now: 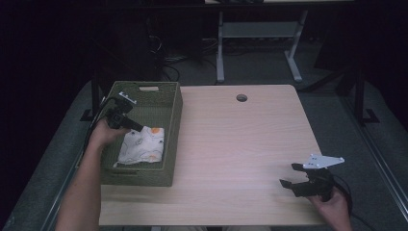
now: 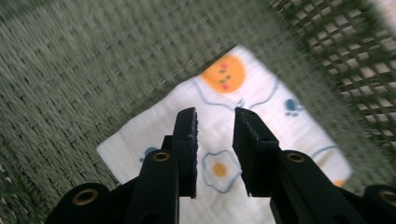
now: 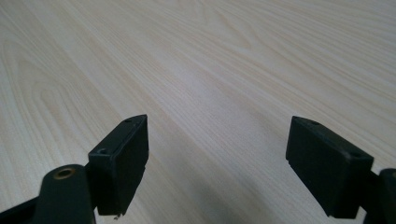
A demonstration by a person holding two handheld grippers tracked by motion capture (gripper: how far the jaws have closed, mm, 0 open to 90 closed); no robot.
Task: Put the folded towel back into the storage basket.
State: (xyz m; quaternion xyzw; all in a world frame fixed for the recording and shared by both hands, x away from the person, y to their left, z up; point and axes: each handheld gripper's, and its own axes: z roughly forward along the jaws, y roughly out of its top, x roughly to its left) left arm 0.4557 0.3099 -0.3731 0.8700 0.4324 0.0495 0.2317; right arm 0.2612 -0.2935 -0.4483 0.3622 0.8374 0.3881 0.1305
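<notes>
Folded white cloth (image 2: 224, 140) with a cartoon print of orange suns and fried eggs was sitting right under the left gripper (image 2: 215, 122), flat on the floor of the green woven basket (image 1: 171, 125). In the left gripper view the two black jaws were parted a little, with a narrow gap between them, and nothing was pinched in there; the cloth showed through the gap just beyond the tips, so I couldn't tell if the tips were actually touching it. From the high view that left gripper (image 1: 139, 128) was angled down into the basket from its left wall, tips at the cloth's (image 1: 142, 146) upper left corner. The cloth lay in the near half of the basket, closer to the right wall.

Way over on the other side, the right gripper (image 1: 291, 174) was near the front right corner of the pale wooden table (image 1: 240, 144), well apart from the basket. Its jaws were spread wide over bare wood (image 3: 210, 70), holding nothing.
</notes>
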